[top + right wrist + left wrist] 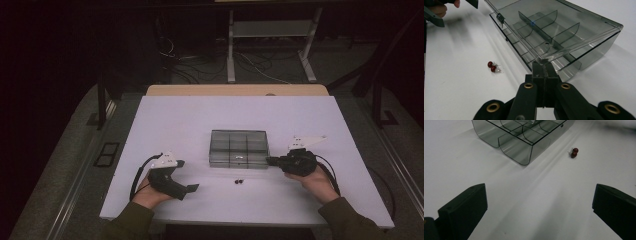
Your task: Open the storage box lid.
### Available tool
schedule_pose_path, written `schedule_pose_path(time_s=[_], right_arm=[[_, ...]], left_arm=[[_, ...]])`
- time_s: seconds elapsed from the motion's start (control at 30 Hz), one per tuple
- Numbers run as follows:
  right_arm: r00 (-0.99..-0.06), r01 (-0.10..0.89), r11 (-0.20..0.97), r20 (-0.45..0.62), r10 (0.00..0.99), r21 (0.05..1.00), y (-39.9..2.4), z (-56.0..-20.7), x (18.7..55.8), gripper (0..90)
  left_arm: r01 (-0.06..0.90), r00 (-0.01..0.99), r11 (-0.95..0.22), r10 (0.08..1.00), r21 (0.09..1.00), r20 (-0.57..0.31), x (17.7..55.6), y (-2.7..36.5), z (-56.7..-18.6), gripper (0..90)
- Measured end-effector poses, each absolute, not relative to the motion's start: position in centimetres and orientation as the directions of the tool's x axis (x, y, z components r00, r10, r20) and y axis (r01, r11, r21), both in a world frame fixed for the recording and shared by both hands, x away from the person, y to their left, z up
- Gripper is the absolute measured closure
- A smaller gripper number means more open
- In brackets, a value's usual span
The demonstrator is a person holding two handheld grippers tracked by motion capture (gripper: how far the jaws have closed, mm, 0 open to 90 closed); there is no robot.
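A smoky clear compartment box (pixel 238 148) sits mid-table, its inside split by dividers. Its hinged lid (pixel 564 22) is tilted up a little at the near side. My right gripper (pixel 541 65) is shut, with its tips touching the lid's front corner; whether they pinch the lid's lip I cannot tell. In the high view the right gripper (pixel 269 160) lies at the box's right front corner. Two small red beads with metal posts (pixel 492 67) lie on the table in front of the box. My left gripper (pixel 539 207) is open and empty, aimed at the box (pixel 524 147) and the beads (pixel 574 152).
The white tabletop (pixel 200 120) has bare room all round the box. The left gripper (pixel 187 175) rests near the front left, held by a hand in a green sleeve. Beyond the table's far edge are a metal stand (pixel 270 45) and loose cables on the floor.
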State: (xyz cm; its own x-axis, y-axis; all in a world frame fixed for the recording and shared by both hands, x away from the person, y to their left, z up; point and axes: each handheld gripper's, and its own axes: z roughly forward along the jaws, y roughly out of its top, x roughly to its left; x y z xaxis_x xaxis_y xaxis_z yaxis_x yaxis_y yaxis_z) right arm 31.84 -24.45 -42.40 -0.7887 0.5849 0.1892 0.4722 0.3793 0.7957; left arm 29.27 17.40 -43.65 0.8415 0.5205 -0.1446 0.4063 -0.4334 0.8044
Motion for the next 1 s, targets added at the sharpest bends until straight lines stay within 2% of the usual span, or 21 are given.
schedule_pose_path(time_s=[1.0], right_arm=[[-0.792,0.454,0.357,0.187,0.581,0.816,-23.9,-41.5,33.0,89.1]], left_arm=[[0.406,0.843,-0.438,0.519,0.802,-0.143,29.3,17.3,-43.7,0.0]])
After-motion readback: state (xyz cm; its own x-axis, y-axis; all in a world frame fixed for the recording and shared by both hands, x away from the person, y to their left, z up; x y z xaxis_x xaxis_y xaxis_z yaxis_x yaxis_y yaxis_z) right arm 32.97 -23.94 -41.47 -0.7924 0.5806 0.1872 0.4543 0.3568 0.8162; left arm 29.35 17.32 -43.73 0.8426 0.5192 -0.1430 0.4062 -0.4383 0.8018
